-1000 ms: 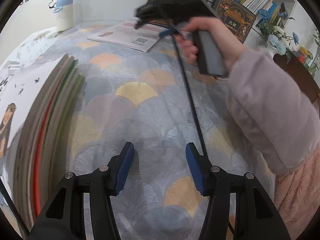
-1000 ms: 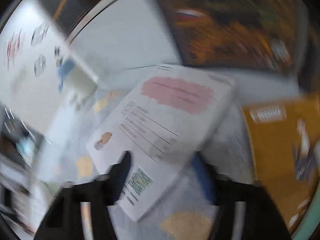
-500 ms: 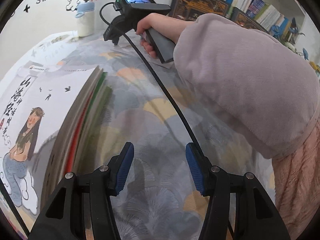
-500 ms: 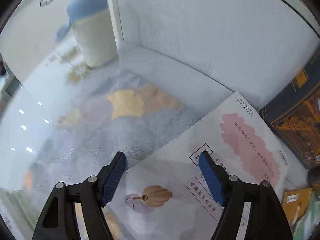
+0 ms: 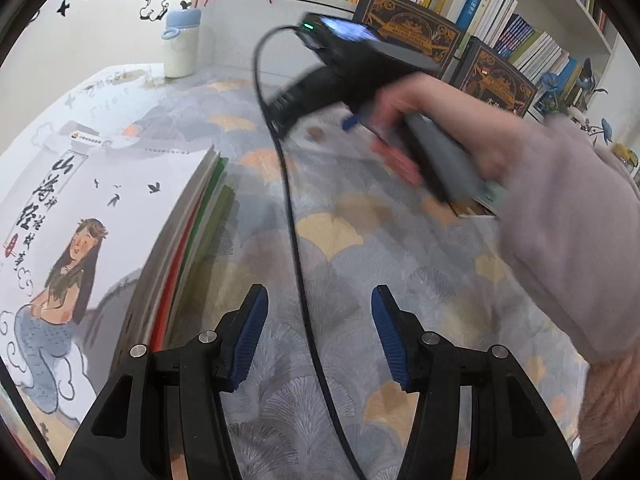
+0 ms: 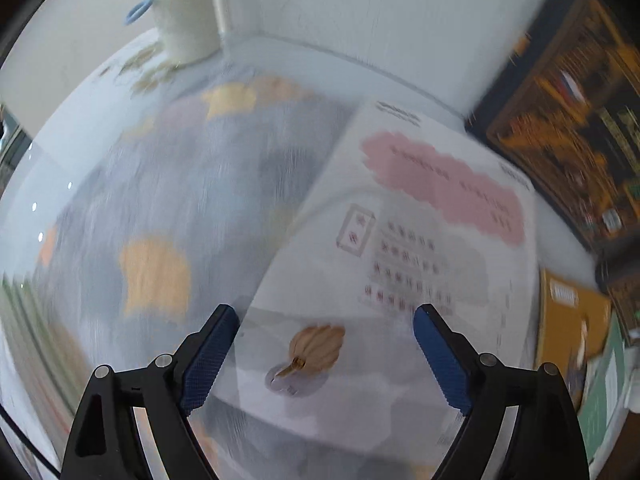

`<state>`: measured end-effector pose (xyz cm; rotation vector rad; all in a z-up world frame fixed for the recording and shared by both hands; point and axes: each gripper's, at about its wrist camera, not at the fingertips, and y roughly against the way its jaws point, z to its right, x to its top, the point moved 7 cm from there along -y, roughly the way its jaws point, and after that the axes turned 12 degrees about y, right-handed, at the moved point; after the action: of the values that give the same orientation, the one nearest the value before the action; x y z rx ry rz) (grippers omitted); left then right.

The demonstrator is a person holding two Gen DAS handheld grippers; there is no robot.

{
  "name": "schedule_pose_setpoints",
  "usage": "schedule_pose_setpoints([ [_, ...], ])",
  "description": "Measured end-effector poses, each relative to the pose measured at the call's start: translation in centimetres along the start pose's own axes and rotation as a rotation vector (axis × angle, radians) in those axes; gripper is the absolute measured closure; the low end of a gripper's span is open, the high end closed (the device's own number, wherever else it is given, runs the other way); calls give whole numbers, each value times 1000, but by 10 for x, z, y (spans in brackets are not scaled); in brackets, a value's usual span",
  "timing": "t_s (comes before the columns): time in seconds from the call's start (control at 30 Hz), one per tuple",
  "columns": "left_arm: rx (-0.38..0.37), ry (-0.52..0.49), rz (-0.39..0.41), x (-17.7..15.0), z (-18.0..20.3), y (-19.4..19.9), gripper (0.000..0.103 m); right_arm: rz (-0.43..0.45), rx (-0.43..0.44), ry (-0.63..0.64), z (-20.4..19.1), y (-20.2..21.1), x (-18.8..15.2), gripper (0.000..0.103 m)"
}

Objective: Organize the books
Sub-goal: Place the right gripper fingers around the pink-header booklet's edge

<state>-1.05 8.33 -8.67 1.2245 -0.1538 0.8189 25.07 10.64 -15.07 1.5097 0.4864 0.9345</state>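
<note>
In the left wrist view, the left gripper [image 5: 316, 336] hung above the patterned tablecloth [image 5: 360, 248] with its jaws partly apart and nothing between them; only a black cable [image 5: 296, 240] ran across the gap. A stack of books [image 5: 120, 220] lay just beside it on the left. The top cover showed a drawn figure with long hair and a column of Chinese characters that I could not read with certainty. Across the table, the person's hand [image 5: 420, 120] carried the right gripper, blurred, pointed down at the far part of the table. On the wall stood the words "Lifeis Sweet", near a white bottle [image 5: 180, 44] with a blue lid. Shelves of upright books [image 5: 500, 20] filled the background; their spines were too small to read.

In the right wrist view, the right gripper [image 6: 326, 356] was over a thin white book [image 6: 400, 260] that lay flat on the cloth. Its jaws were opening wide, with the near corner of the book below the gap, and the pads did not press on it. The cover had a pink patch, red lines of text blurred beyond reading, and a small brown picture.

I judged that the step in hand was the reach for this white book. The next move probably called for lowering onto one edge, closing, and carrying it to the stack.
</note>
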Motion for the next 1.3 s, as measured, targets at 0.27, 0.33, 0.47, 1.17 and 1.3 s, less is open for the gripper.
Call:
schedule_pose_setpoints([
  [0.27, 32, 68, -36, 18, 13, -26, 51, 165, 360, -311, 47, 35, -58, 17],
  [0.33, 45, 78, -43, 28, 23, -32, 51, 219, 429, -378, 58, 38, -69, 17],
  [0.47, 31, 125, -26, 47, 35, -37, 51, 389, 620, -423, 64, 63, -88, 23],
  [1.17, 86, 163, 7, 124, 61, -132, 40, 302, 244, -529, 131, 31, -94, 50],
  [1.3, 61, 147, -22, 123, 61, -138, 36, 285, 258, -549, 142, 26, -89, 51],
])
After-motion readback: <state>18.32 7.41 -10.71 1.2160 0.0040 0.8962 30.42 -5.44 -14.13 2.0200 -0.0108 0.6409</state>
